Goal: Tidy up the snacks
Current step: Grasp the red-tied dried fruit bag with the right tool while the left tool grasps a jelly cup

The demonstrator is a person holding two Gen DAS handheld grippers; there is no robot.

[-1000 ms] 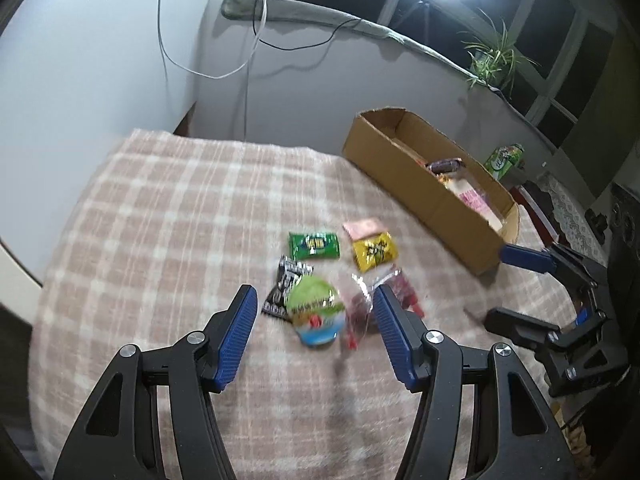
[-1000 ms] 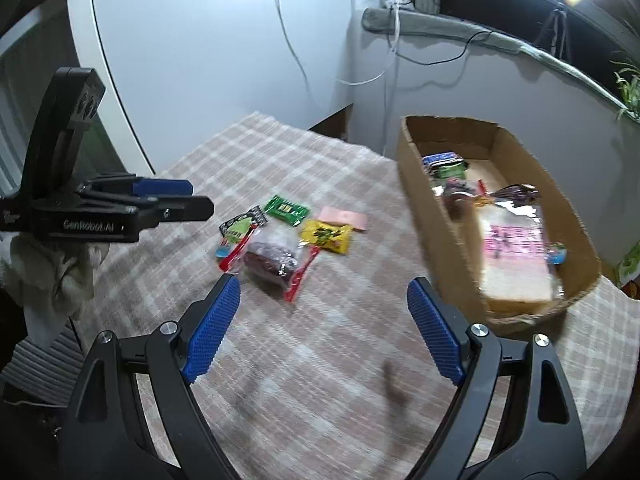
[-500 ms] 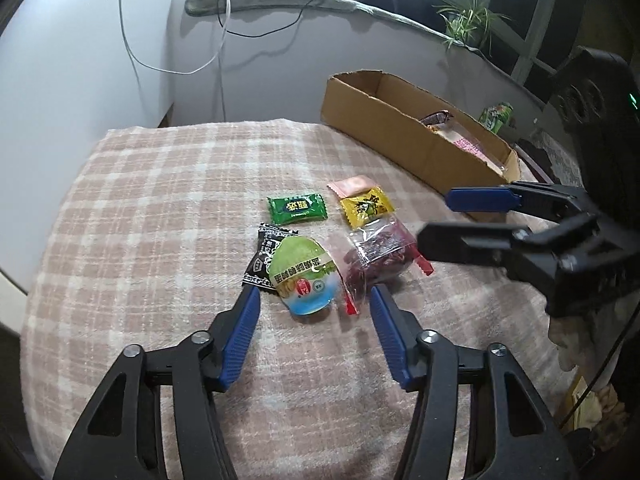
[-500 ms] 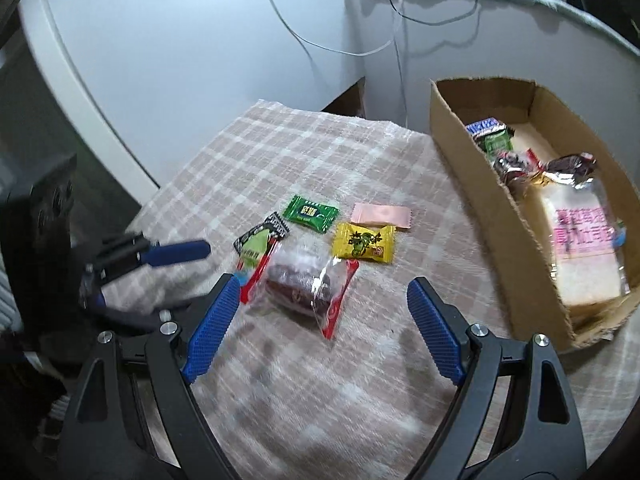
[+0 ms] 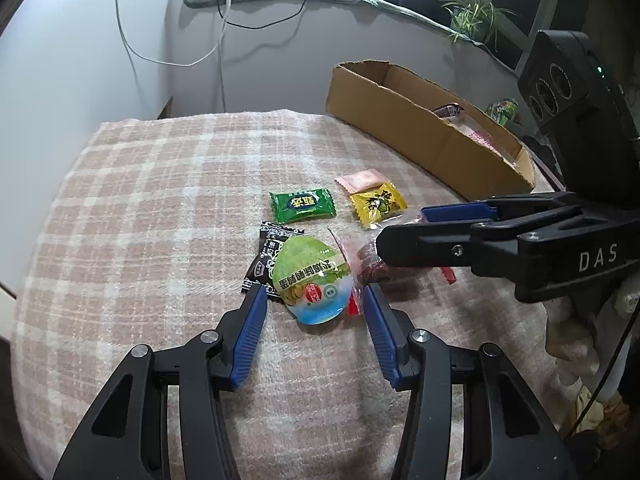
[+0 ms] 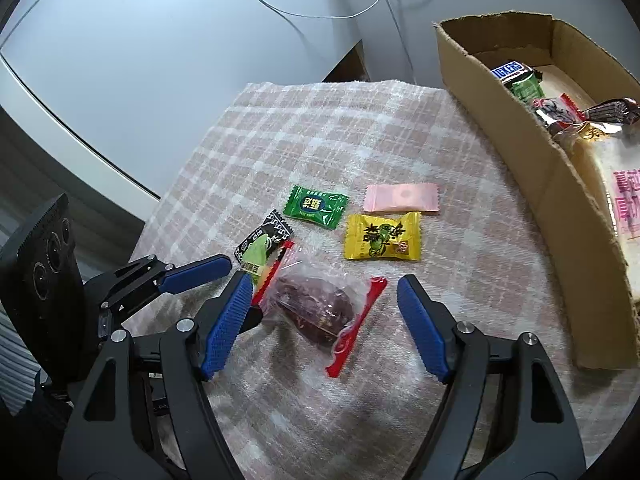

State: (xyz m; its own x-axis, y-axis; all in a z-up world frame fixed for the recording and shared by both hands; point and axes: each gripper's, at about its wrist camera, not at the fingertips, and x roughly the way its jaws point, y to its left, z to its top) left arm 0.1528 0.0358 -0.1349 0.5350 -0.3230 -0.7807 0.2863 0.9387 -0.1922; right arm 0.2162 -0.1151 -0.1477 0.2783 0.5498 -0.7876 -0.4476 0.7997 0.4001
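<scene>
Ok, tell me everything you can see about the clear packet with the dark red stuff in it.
The clear packet is crinkly see-through plastic with red sealed edges, holding a dark reddish-brown lump. It lies flat on the checked cloth, slightly askew, between the open fingers of the right claw, which do not visibly touch it. Its upper left end sits against the round green-lidded snack. The yellow candy lies just beyond, apart.

plaid tablecloth [image 6: 320, 128] carries 6 snack packets [image 6: 316, 206] and a cardboard box [image 6: 532, 148].
</scene>
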